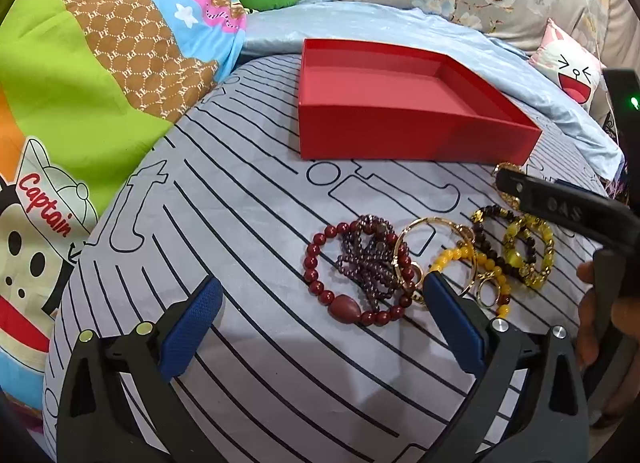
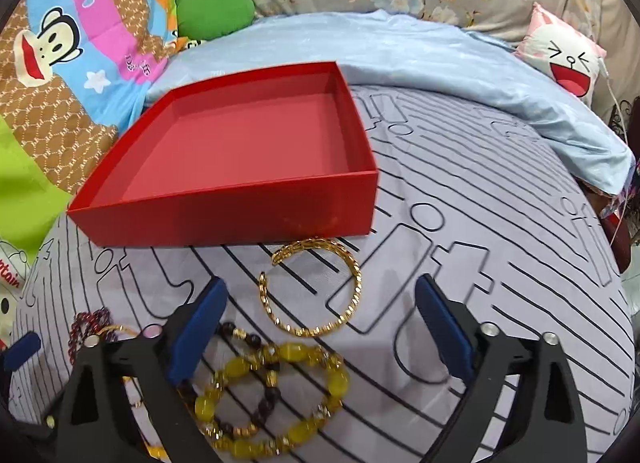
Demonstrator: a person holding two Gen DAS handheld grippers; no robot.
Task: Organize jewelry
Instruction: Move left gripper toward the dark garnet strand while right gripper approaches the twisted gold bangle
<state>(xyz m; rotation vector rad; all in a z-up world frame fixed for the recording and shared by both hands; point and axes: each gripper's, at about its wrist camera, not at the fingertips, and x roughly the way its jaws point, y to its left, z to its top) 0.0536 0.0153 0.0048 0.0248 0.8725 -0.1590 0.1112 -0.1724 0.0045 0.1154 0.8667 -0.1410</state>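
Note:
An empty red box [image 1: 400, 139] [image 2: 240, 215] sits on the striped grey sheet [image 1: 248, 223]. In front of it lie a dark red bead bracelet [image 1: 310, 263], a purple bead string [image 1: 372, 255], a thin gold hoop [image 1: 400, 247] and yellow bead bracelets [image 1: 460, 255] [image 2: 236, 367]. My left gripper [image 1: 322, 283] stands open just short of the red bracelet. My right gripper [image 2: 320, 285] is open, with a gold open bangle [image 2: 356, 283] lying between its fingertips; the pads do not touch it. One right gripper finger [image 1: 560, 209] shows in the left wrist view.
A cartoon quilt [image 1: 100, 83] rises on the left. A green cushion [image 2: 216, 11], a pale blue sheet [image 2: 400, 51] and a cat-face pillow [image 2: 560, 59] lie behind the box. A hand [image 1: 588, 303] holds the right gripper.

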